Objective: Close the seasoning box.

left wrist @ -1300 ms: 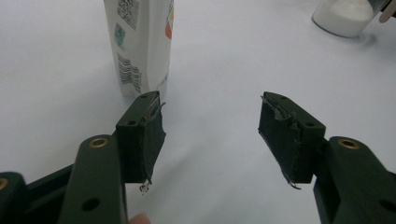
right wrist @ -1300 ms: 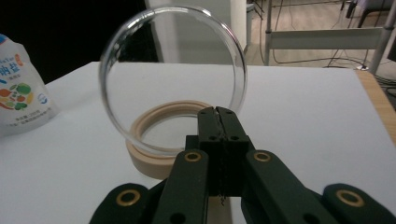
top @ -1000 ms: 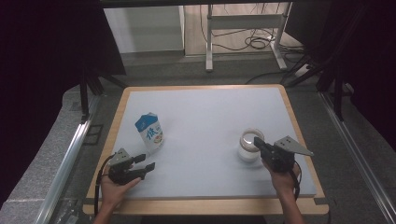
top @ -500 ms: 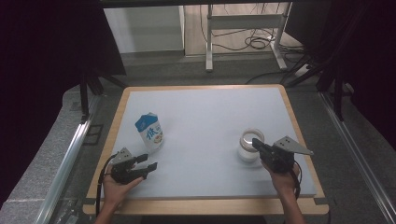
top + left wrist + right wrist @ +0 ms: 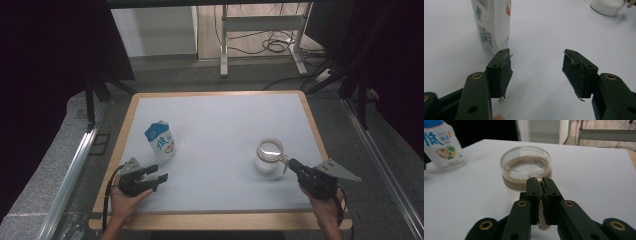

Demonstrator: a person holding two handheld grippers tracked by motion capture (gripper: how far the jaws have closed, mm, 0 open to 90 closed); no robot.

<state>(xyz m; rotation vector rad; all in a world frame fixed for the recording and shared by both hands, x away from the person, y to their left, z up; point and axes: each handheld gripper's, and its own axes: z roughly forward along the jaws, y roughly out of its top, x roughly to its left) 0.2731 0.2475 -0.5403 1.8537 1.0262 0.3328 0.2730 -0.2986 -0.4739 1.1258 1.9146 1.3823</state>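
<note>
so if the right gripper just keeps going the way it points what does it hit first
Most likely the glass jar, sitting directly beyond the right gripper with its jaws shut; the gap between them is hard to judge.

White table top (image 5: 220, 125) with a light wooden rim, set on a grey floor. Blue-and-white carton (image 5: 160, 142) stands upright on the left half of the top, printed sides facing the near edge. Clear glass jar (image 5: 269, 156) stands on the right half, well apart from the carton, white contents in the lower part, brown band near the mouth. Beyond the far edge: metal frame legs (image 5: 224, 40) and loose dark cables (image 5: 272, 46) on the floor. Black curtains on both sides.
</note>
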